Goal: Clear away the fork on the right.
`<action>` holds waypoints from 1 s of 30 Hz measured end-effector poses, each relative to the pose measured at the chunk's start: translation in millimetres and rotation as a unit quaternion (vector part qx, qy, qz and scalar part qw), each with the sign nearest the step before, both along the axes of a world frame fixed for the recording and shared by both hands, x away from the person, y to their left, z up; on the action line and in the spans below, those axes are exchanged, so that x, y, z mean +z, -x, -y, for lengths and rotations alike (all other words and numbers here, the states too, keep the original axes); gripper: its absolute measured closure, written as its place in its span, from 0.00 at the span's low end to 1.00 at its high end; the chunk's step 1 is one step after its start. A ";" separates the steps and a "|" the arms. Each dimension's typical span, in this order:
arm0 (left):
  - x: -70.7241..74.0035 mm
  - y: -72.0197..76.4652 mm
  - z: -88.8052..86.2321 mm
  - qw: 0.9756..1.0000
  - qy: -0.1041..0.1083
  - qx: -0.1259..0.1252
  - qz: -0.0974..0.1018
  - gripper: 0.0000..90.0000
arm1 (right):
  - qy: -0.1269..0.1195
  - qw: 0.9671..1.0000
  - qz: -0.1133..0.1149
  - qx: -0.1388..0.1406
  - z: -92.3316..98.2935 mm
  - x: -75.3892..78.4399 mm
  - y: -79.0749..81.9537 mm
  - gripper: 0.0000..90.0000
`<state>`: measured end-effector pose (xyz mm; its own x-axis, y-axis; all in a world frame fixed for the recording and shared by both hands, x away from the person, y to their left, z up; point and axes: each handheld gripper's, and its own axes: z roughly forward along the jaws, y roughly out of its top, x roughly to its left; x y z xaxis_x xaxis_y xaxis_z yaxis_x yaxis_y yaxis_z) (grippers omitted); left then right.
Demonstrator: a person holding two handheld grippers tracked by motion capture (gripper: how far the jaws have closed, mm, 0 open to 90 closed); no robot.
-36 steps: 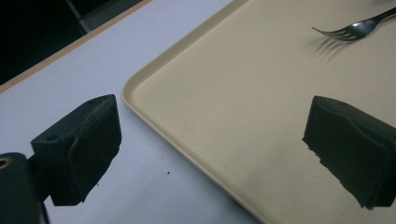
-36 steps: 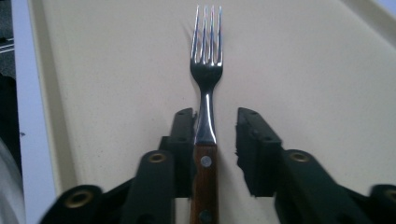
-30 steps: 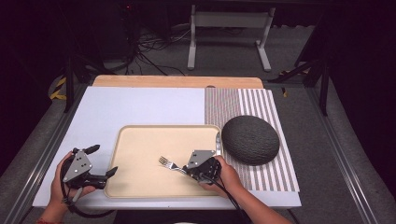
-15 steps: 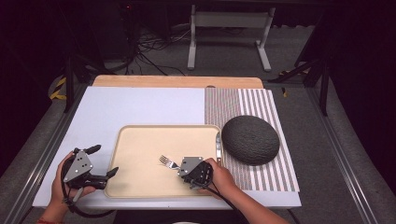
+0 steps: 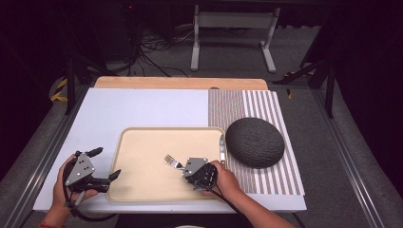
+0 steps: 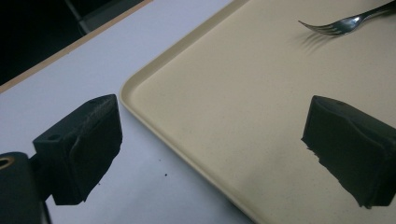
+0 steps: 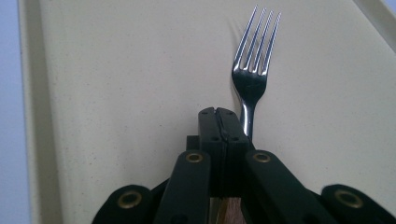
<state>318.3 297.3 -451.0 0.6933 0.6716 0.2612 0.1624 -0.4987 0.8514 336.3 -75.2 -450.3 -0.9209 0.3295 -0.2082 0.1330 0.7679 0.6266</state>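
1. One fork (image 7: 254, 70), one beige tray (image 5: 142, 190), one dark round bowl (image 5: 254, 141) on the bench.
2. Right tool (image 5: 186, 167) clamped on the fork's handle, over the tray.
3. Left tool (image 6: 210, 140) wide open, empty, straddling the tray's edge.

The setting looked like a lab or recording studio rather than a home. A white counter (image 5: 142, 109) stood in a dark room, lit from above, with black surroundings on every side. Metal rails (image 5: 43, 156) ran along both sides of the counter like a frame for equipment. Behind it, loose cables (image 5: 152, 52) lay tangled on a grey carpeted floor (image 5: 304, 57), next to the white metal legs of a stand (image 5: 233, 28). Yellow-and-black hazard tape (image 5: 59, 90) marked the floor at the left. A person's hands held camera-bearing tongs, the left tongs (image 5: 105, 164) and the right tongs (image 5: 184, 167), over a staged place setting: a beige tray (image 5: 142, 190), a striped placemat (image 5: 266, 104) and a fork (image 5: 172, 162).
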 end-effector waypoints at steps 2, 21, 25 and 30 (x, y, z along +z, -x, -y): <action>-0.7 -0.2 0.5 1.000 0.001 -0.001 -0.004 0.06 | 0.000 1.000 -0.003 -0.003 0.2 0.3 -1.5 1.00; -0.3 -0.6 -1.5 1.000 0.006 -0.002 -0.006 0.06 | -0.008 0.999 -0.015 -0.036 12.5 1.2 -12.4 1.00; -0.4 -0.2 -1.4 1.000 0.002 -0.001 -0.004 0.06 | -0.009 0.999 -0.015 -0.042 15.1 1.3 -14.1 1.00; -0.5 -0.7 -2.4 1.000 0.000 0.000 -0.005 0.06 | -0.009 0.999 -0.015 -0.048 19.2 1.5 -16.1 1.00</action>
<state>319.0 299.7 -451.4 0.6956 0.6722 0.2535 0.1713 -0.4979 0.8501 352.5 -94.4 -448.8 -0.8910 0.4197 -0.1732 0.2247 0.7391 0.6350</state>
